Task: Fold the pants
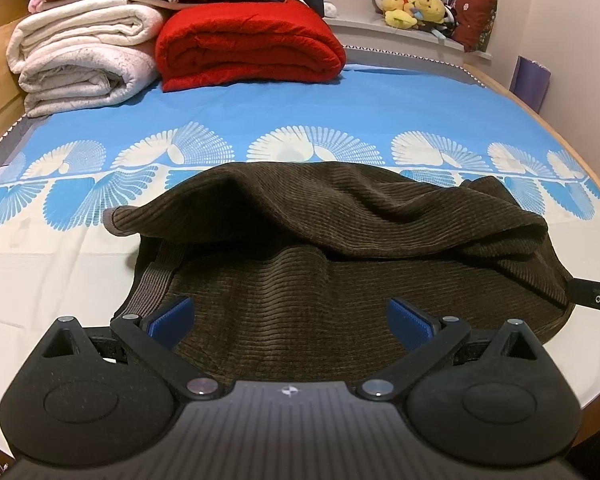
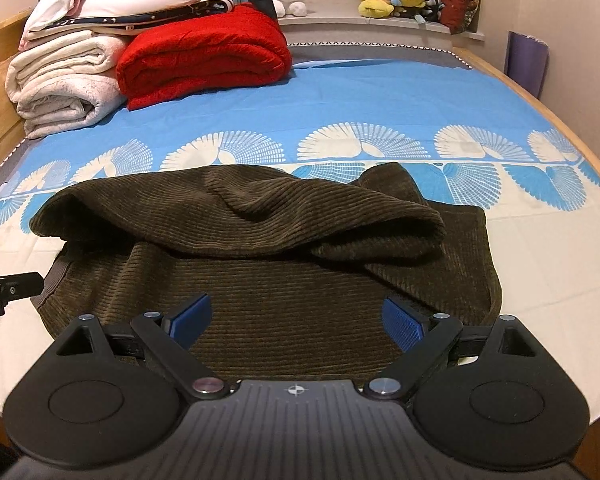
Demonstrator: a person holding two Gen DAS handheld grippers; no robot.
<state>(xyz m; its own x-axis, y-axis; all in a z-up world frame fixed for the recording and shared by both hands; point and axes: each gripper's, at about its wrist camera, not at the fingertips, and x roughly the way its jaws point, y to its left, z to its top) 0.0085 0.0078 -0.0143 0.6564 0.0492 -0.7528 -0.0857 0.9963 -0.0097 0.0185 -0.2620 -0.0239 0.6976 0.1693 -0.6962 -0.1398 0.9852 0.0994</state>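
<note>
Dark olive corduroy pants [image 1: 332,248] lie folded on the bed, the far part doubled back over the near part in a loose, puffy roll. A grey ribbed waistband shows at the left edge. They also show in the right wrist view [image 2: 260,240]. My left gripper [image 1: 290,320] is open and empty, hovering over the near left part of the pants. My right gripper [image 2: 296,320] is open and empty over the near middle. Each gripper's tip shows at the edge of the other's view.
The bed has a blue and white patterned sheet [image 1: 340,116]. Folded white blankets [image 1: 80,56] and a red blanket [image 1: 248,44] are stacked at the far left. Plush toys [image 1: 416,8] sit on the window ledge. A wooden bed frame [image 1: 580,168] runs along the right.
</note>
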